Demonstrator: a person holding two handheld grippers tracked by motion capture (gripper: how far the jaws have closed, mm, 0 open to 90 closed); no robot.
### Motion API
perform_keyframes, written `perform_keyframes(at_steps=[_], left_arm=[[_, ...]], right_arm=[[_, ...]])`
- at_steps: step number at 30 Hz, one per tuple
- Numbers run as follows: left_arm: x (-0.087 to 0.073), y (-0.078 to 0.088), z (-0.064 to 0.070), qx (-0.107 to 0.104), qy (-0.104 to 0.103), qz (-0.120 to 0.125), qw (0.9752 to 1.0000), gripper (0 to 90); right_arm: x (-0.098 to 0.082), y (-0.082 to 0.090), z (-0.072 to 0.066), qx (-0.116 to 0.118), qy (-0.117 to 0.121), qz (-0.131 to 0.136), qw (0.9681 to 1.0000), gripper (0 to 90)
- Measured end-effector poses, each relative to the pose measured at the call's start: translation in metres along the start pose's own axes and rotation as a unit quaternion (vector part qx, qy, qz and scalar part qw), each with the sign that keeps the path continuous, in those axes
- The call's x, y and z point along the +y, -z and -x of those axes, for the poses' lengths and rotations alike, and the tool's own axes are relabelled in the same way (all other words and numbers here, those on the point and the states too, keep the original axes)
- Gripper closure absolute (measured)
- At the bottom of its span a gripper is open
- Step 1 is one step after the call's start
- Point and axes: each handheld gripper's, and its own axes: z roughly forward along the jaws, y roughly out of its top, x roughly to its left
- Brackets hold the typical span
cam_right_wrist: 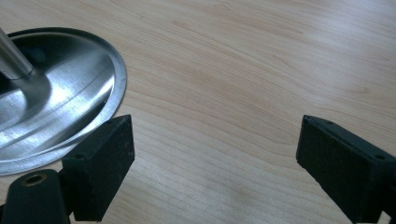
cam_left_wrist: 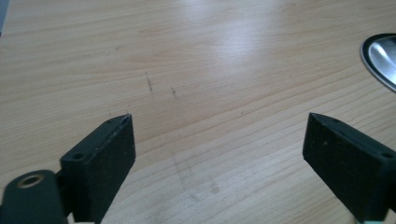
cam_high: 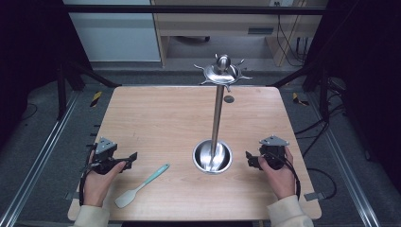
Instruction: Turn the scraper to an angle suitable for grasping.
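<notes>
On the table, the spatula lies slanted just right of the left gripper, the nearer one. Both grippers gape wide, holding nothing.

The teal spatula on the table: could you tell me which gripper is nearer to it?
Left. The left gripper sits open just left of and above the spatula, apart from it. The right gripper rests open across the metal stand's base, much farther away.
</notes>
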Motion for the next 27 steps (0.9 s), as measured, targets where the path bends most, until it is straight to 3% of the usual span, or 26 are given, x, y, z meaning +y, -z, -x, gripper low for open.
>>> perform_keyframes(at_steps=[3, 8, 11, 14, 16, 19, 24, 27], left_arm=[[0.004, 0.002, 0.006, -0.008, -0.008, 0.000, 0.9999, 19.9], [0.013, 0.003, 0.021, -0.010, -0.057, -0.016, 0.9982, 34.7], [0.017, 0.001, 0.026, -0.014, -0.068, -0.022, 0.9973, 42.3], [0.023, -0.009, 0.037, -0.020, -0.097, -0.039, 0.9943, 50.1], [0.025, -0.013, 0.043, -0.016, -0.108, -0.027, 0.9936, 54.8], [0.026, -0.016, 0.049, -0.024, -0.115, -0.024, 0.9928, 60.8], [0.022, -0.025, 0.058, -0.048, -0.132, -0.057, 0.9885, 73.6], [0.021, -0.026, 0.058, -0.059, -0.122, -0.064, 0.9886, 81.4]], right_arm=[[0.000, 0.000, 0.000, -0.001, -0.001, 0.000, 1.0000, 11.8], [0.000, 0.001, -0.001, -0.002, 0.002, -0.001, 1.0000, 12.0], [0.000, 0.000, 0.000, -0.002, 0.005, 0.000, 1.0000, 12.0], [0.000, 0.000, 0.000, -0.002, 0.002, 0.001, 1.0000, 12.0], [0.000, 0.000, 0.000, -0.001, 0.002, 0.001, 1.0000, 12.0], [0.000, 0.000, 0.000, 0.000, 0.002, 0.002, 1.0000, 11.9], [0.000, 0.000, -0.001, 0.005, 0.000, 0.003, 1.0000, 12.0], [0.000, 0.000, 0.000, 0.006, 0.000, 0.006, 1.0000, 12.2]])
